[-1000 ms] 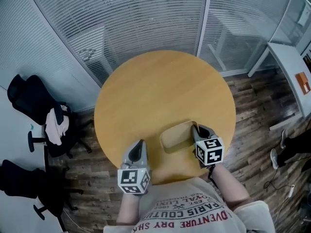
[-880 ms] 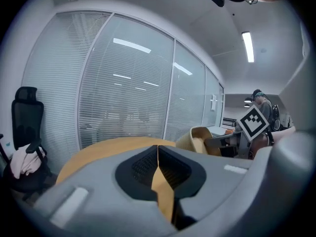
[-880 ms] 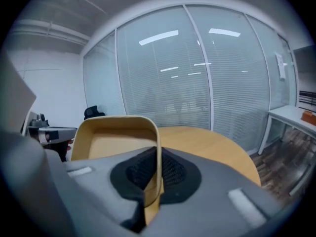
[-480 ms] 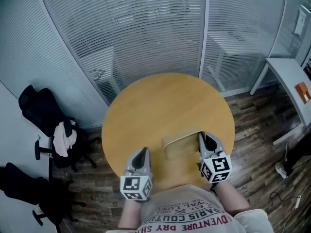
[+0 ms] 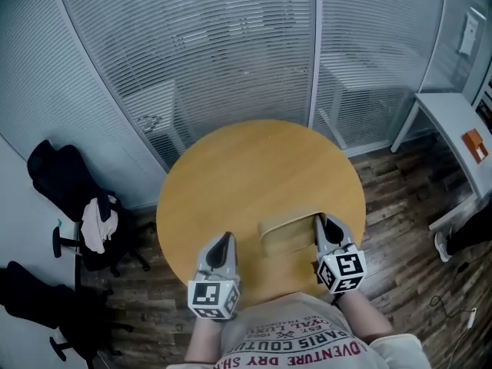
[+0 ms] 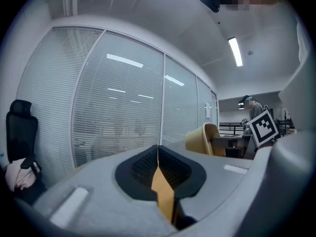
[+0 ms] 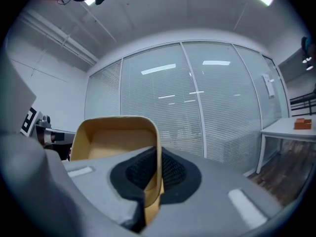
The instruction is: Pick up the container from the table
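— Container (image 5: 288,235) in the head view?
— Over the round table's (image 5: 246,167) near side, with the right gripper (image 5: 324,225) at its right wall.
— Left gripper view?
— The left gripper (image 6: 158,154) has its jaws together, empty.
— Right gripper view?
— Pads (image 7: 173,174) clamp the container's thin wall.

Forward of the left gripper (image 5: 224,239) the round table (image 5: 254,160) offers open wood. To its right the container (image 5: 288,235), pinched in the right gripper (image 5: 324,221), blocks passage; office chairs (image 5: 65,179) stand well left, seemingly clear.
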Demonstrator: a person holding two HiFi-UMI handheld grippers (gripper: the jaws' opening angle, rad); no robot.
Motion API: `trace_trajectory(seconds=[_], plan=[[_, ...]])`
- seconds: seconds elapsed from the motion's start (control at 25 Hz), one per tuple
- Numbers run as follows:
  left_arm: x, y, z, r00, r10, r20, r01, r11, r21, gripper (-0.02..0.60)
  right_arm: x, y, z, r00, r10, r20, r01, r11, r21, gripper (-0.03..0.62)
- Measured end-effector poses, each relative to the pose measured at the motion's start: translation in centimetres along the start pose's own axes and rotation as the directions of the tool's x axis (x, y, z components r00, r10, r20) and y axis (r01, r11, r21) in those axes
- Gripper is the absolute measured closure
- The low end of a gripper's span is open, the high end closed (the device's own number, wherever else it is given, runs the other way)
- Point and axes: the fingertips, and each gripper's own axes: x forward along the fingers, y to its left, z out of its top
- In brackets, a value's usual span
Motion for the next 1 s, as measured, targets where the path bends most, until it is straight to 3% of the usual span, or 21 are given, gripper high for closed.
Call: trace_trajectory(seconds=[0.72,1.0], plan=[[0.8,-2.0,-0.8,1.0,-0.005,-0.026,0.004,1.0,-0.018,0.571,-0.3,-0.3,-0.3,0.999,0.041,-0.027,-0.041,0.999,0.0,0.589],[0.9,-2.1,-0.8,1.0,0.012,-0.028,-0.013,1.0,-0.021,0.571,-0.6,-0.7,-0.1,0.998,0.049,-0.026,-0.047,0.998,0.045,0.589]])
